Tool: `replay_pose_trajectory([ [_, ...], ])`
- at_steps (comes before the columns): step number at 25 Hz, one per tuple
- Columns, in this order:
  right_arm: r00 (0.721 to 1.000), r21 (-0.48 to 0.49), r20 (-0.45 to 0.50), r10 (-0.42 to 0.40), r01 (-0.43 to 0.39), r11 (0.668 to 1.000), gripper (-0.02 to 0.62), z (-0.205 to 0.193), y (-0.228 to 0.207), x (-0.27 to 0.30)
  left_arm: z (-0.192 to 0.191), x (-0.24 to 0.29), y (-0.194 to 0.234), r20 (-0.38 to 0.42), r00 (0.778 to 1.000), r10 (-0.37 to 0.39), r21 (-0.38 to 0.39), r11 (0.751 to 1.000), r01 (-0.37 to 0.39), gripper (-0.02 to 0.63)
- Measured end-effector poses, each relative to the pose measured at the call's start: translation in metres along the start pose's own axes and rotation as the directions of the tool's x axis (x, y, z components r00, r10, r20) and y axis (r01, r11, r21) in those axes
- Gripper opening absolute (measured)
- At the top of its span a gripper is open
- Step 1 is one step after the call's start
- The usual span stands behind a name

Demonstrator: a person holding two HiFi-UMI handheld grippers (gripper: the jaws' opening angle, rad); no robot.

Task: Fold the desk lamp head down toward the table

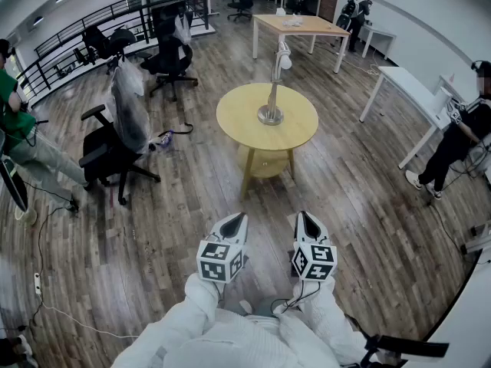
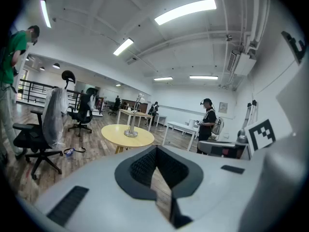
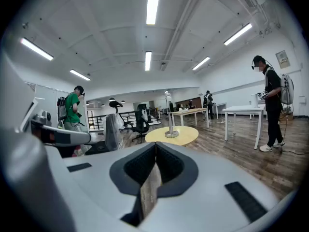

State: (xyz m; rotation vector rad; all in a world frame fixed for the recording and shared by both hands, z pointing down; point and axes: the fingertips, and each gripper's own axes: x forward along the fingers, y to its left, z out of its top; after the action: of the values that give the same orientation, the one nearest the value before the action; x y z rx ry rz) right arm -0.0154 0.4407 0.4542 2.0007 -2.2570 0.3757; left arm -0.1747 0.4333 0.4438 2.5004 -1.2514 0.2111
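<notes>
The desk lamp (image 1: 273,83) stands upright on a round yellow table (image 1: 230,118) in the middle of the room. It has a round metal base, a thin pole and a white head at the top. Both grippers hover low and close to my body, well short of the table. My left gripper (image 1: 238,219) and right gripper (image 1: 305,217) point toward the table with their jaws shut and nothing between them. The left gripper view has the lamp (image 2: 131,124) far ahead beyond the shut left gripper (image 2: 155,149). In the right gripper view the lamp (image 3: 170,121) stands beyond the shut right gripper (image 3: 155,144).
A plastic-covered office chair (image 1: 126,117) and a black chair (image 1: 173,58) stand left of the table. A wooden desk (image 1: 299,25) is behind it and a white desk (image 1: 414,90) to the right. A person in green (image 1: 11,121) stands far left, a person in black (image 1: 460,136) far right.
</notes>
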Motion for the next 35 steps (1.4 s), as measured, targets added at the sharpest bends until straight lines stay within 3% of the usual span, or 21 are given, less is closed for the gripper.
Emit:
replay_pose_trajectory([
  [14,1.000,0.025,-0.022,-0.015,0.016,1.000,0.012,0.001,-0.024,0.060,0.013,0.053,0.042,0.010,1.000,-0.002,-0.038,0.999,0.003,0.002],
  [26,0.999,0.015,-0.023,0.024,-0.024,1.000,0.012,0.042,-0.065,0.179,0.053,0.164,0.079,-0.010,1.000,0.026,-0.049,0.998,-0.026,0.002],
  [35,0.999,0.032,-0.016,0.033,-0.032,0.999,0.012,0.073,-0.122,0.257,0.091,0.260,0.085,-0.017,1.000,0.024,-0.036,0.999,-0.025,0.001],
])
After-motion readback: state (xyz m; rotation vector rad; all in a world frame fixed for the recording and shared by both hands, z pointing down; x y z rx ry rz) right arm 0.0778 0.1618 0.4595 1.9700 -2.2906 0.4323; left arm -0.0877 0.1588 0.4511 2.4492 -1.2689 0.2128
